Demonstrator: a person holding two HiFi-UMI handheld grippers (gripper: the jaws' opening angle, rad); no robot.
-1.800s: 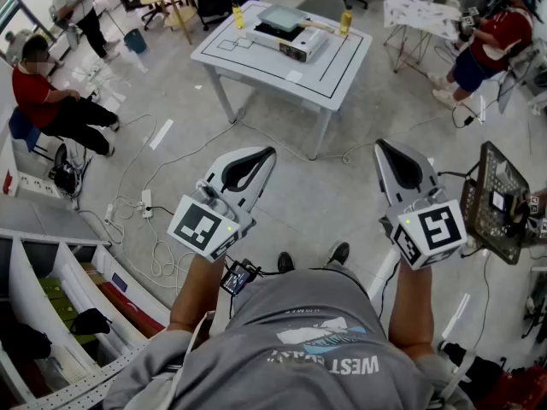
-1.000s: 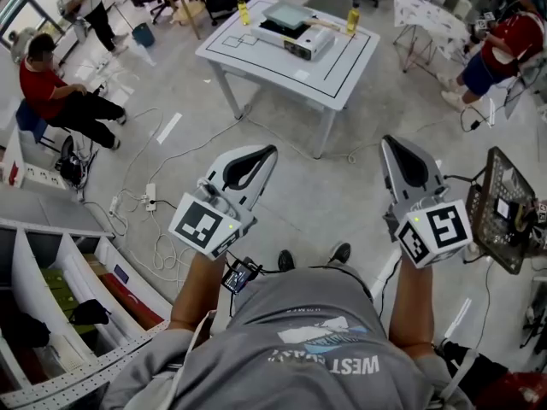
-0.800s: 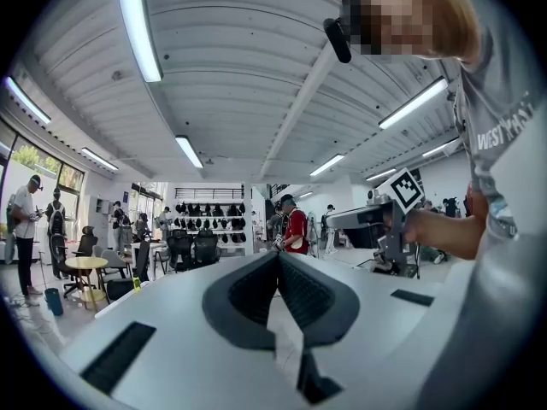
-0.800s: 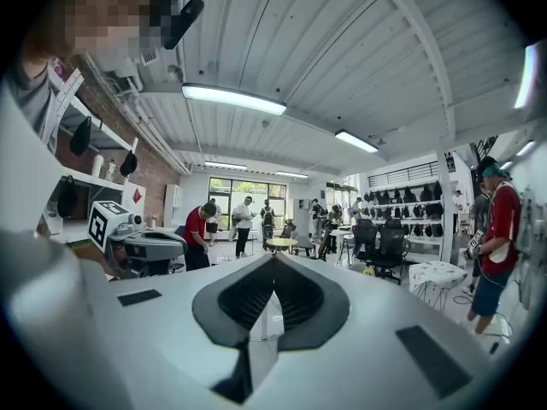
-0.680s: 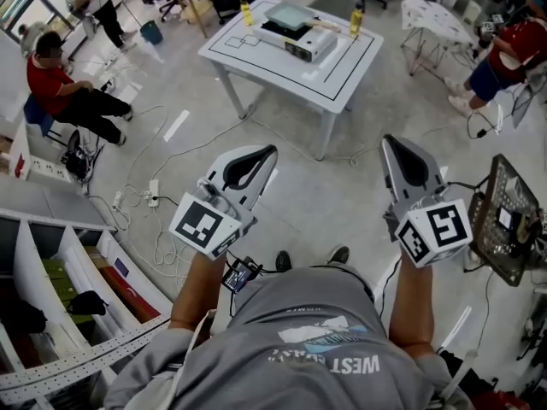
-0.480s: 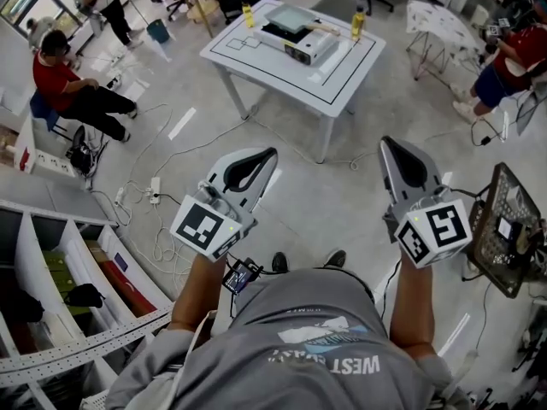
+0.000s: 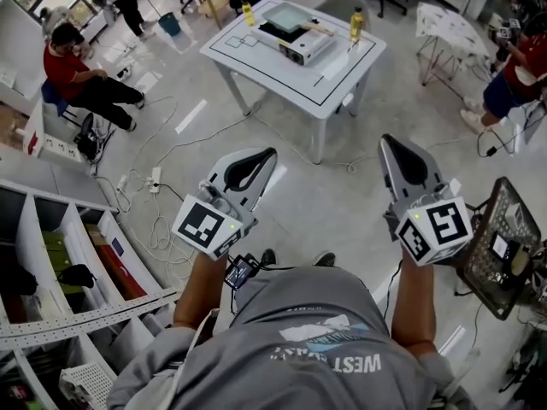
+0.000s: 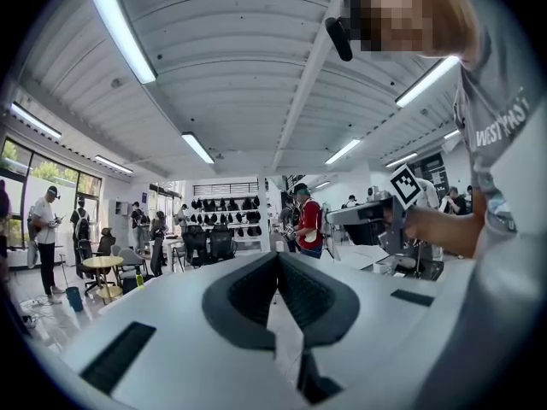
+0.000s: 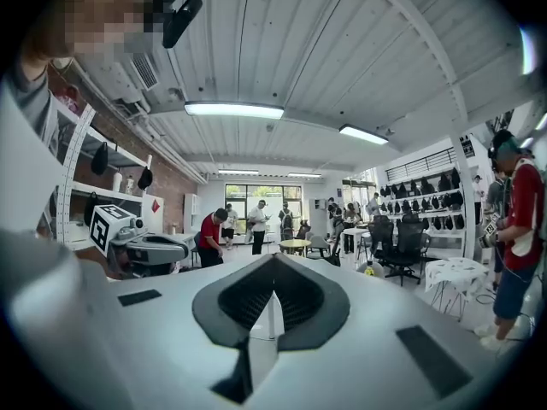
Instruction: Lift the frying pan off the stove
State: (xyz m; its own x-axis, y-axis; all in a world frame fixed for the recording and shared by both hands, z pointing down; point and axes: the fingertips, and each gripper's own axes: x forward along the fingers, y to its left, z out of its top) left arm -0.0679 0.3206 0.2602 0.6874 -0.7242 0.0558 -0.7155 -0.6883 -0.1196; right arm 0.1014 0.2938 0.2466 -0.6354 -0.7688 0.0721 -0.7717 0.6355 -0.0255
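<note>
The frying pan [image 7: 285,16], square and grey-green with a wooden handle [image 7: 317,29], sits on a white portable stove [image 7: 299,48] on a white table [image 7: 342,77], far ahead across the floor. My left gripper [image 7: 272,152] and right gripper [image 7: 384,138] are held in front of the body at chest height, well short of the table. Both are shut and empty. In the left gripper view the pads [image 8: 256,293] meet with nothing between them. The right gripper view shows its jaws closed in the same way [image 9: 273,260].
Two yellow bottles [image 7: 248,13] [image 7: 355,24] stand on the table by the stove. Cables and a power strip [image 7: 155,180] lie on the floor at left. White shelving [image 7: 60,272] fills the lower left. A wire rack [image 7: 498,248] stands at right. People sit at left [image 7: 81,79] and right [image 7: 517,67].
The whole scene has drifted as the person moves: the shelving has come further into the lower left and the seated person has slid up. Both grippers keep their pose, shut.
</note>
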